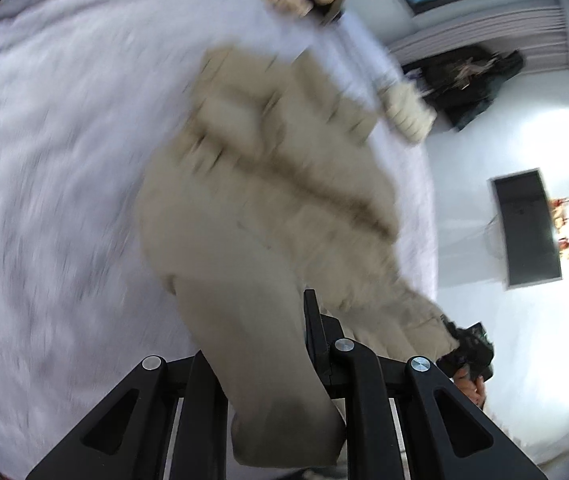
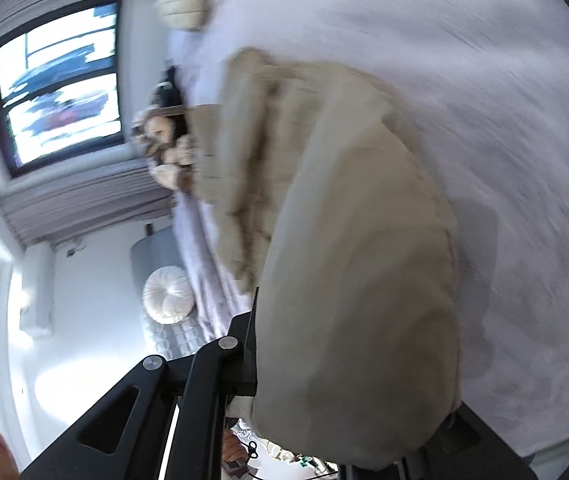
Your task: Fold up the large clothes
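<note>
The cream padded jacket (image 1: pixel 268 208) hangs off the pale lilac bed cover (image 1: pixel 52 168), gathered at its near edge and drooping in a long sag back to the bed further off; its far parts still lie bunched on the cover. In the left wrist view the left gripper (image 1: pixel 280 392) is clamped narrow on a thick fold of the near hem, fabric bulging out between the black fingers. The right gripper (image 1: pixel 466 350) shows at the right of that view, closed on another corner of the same hem; in its own view the cloth balloons over the jaws and hides most of the right-hand finger. Both pictures are smeared, so detail of the seams is poor. Risks, as judged from here: the jacket is bulky and slippery-looking, and each grip holds only a bunched edge, so a quick swing could pull the fabric free on one side and let the jacket twist. The weight still resting on the bed may drag the cover along. A ribbed cream pillow (image 1: pixel 408 116) lies at the bed's far right edge and a plush toy (image 2: pixel 164 148) sits near the far end; a wide sweep could knock either. Uneven heights of the two hands would give a skewed fold line.
</note>
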Motion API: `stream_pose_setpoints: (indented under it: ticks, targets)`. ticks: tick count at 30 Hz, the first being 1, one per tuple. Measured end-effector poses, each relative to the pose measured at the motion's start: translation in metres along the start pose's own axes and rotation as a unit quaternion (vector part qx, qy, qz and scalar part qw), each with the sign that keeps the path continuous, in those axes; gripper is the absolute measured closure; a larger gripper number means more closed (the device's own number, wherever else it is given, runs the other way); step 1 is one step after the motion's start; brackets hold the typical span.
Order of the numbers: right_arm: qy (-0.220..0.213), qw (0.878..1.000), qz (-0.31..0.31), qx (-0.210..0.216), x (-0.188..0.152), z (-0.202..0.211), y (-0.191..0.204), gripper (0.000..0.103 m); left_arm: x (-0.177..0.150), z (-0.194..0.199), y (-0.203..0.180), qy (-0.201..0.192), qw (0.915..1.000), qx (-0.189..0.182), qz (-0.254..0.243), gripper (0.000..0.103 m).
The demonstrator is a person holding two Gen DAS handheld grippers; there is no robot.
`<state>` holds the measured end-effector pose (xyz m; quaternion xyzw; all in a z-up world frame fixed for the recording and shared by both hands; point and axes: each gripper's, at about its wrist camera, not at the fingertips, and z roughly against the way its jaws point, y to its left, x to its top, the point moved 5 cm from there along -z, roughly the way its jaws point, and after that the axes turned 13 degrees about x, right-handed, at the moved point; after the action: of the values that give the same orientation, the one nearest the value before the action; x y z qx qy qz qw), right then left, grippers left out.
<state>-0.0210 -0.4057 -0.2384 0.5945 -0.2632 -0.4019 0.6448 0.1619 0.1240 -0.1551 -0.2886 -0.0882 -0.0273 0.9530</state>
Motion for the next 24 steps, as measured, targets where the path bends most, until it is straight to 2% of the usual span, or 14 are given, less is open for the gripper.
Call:
stream_pose_setpoints:
  ticks: [4, 7, 10, 13, 18, 24]
  targets:
    - [0.008, 0.998, 0.06, 0.024, 0.027, -0.019, 0.058, 0.091, 0.056, 0.024, -0.026, -0.055, 0.9981, -0.027, -0.008, 0.086]
    - [0.015, 0.994, 0.103, 0.028, 0.057, -0.046, 0.104, 0.091, 0.095, 0.028, -0.045, -0.081, 0.996, -0.036, -0.011, 0.086]
    - [0.021, 0.991, 0.127, 0.028, 0.085, -0.071, 0.136, 0.091, 0.133, 0.024, -0.056, -0.096, 0.9947, -0.037, -0.001, 0.086]
    - [0.029, 0.989, 0.143, 0.017, 0.115, -0.099, 0.156, 0.091, 0.17, 0.008, -0.059, -0.102, 0.9945, -0.019, 0.005, 0.086]
    - [0.027, 0.99, 0.134, -0.018, 0.174, -0.155, 0.155, 0.091, 0.221, -0.045, -0.052, -0.087, 0.996, 0.013, 0.015, 0.086]
    - [0.015, 0.991, 0.109, -0.076, 0.228, -0.209, 0.117, 0.091, 0.267, -0.118, -0.041, -0.066, 0.9962, 0.056, 0.006, 0.086]
